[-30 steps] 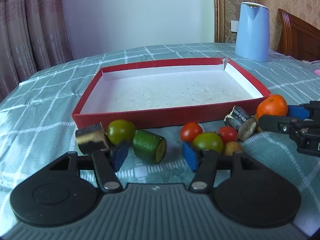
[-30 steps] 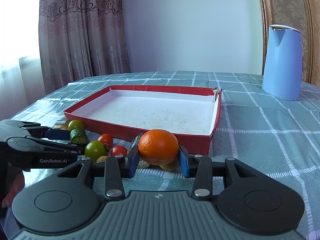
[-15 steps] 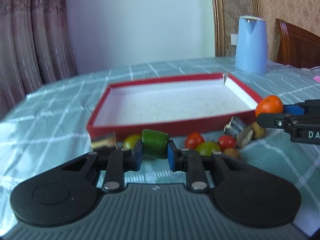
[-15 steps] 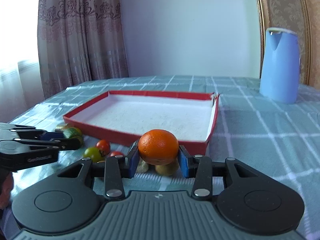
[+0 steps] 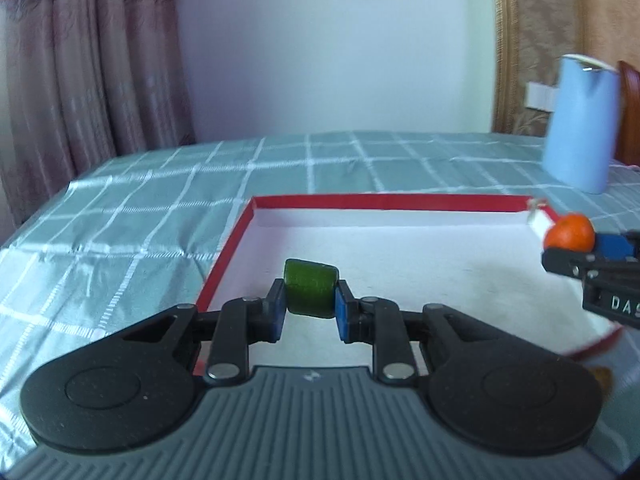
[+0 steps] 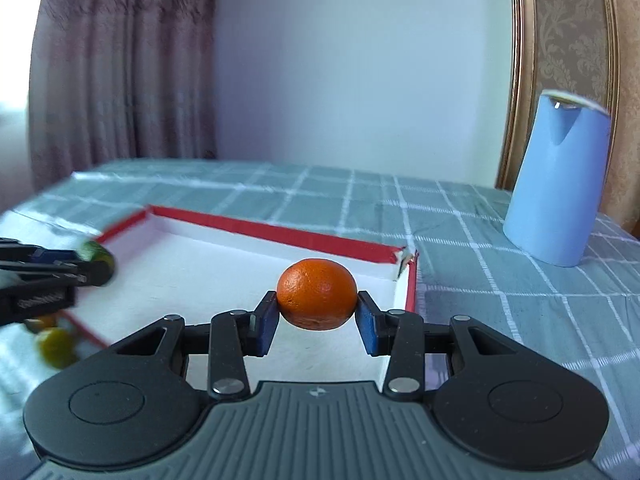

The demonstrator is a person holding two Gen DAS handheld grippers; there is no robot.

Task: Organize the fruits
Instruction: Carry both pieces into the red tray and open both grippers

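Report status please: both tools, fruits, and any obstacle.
Left tool shut on green cucumber piece. Right tool shut on orange. Both held over red tray. Nothing blocking.

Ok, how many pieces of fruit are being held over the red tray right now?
2. An orange sits in the right gripper near the tray's far right corner; a green chunk is in the left gripper near the left edge. Others may be hidden.

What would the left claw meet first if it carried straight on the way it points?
Probably the white floor of the red tray; the left claw, shut on the cucumber piece, angles down over it, though depth is unclear.
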